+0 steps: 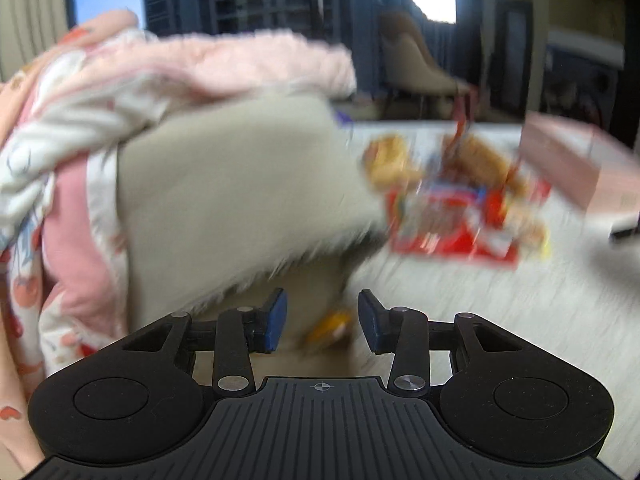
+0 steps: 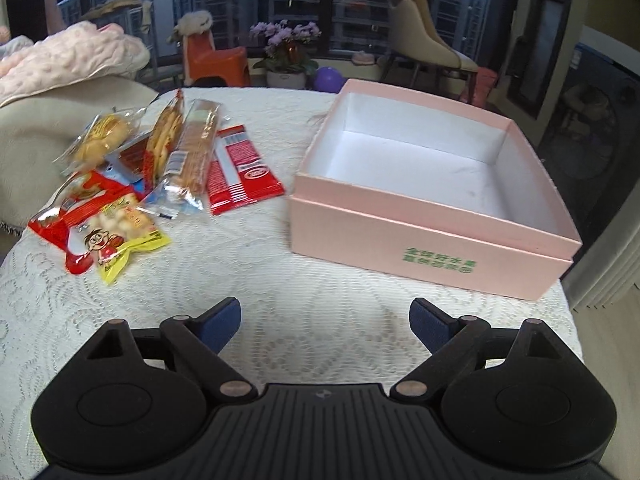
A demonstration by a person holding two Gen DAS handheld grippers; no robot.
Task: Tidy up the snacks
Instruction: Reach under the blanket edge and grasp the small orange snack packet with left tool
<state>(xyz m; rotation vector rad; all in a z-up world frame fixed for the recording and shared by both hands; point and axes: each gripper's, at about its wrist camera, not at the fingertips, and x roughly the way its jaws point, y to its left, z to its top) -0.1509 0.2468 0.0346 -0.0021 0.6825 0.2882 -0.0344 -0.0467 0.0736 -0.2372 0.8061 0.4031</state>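
A pile of snack packets [image 2: 160, 168] lies on the left of the lace-covered table [image 2: 320, 280]: red wrappers, clear packs of biscuits, a yellow-edged packet. To its right stands an open pink box [image 2: 436, 236] with an empty white inside. My right gripper [image 2: 324, 320] hangs open above the near part of the cloth, nothing between its fingers. The left wrist view is blurred; the snack pile [image 1: 452, 204] and the pink box [image 1: 568, 160] show at right. My left gripper [image 1: 322, 320] has its pads apart, with a blurred orange-yellow thing [image 1: 328, 328] seen in the gap, clear of the left pad.
A beige upholstered seat [image 1: 240, 184] draped with a pink blanket [image 1: 224, 60] fills the left of the left wrist view, beside the table. Beyond the table are a chair [image 2: 424, 40], an orange stool [image 2: 216, 60], potted flowers [image 2: 286, 46] and a window.
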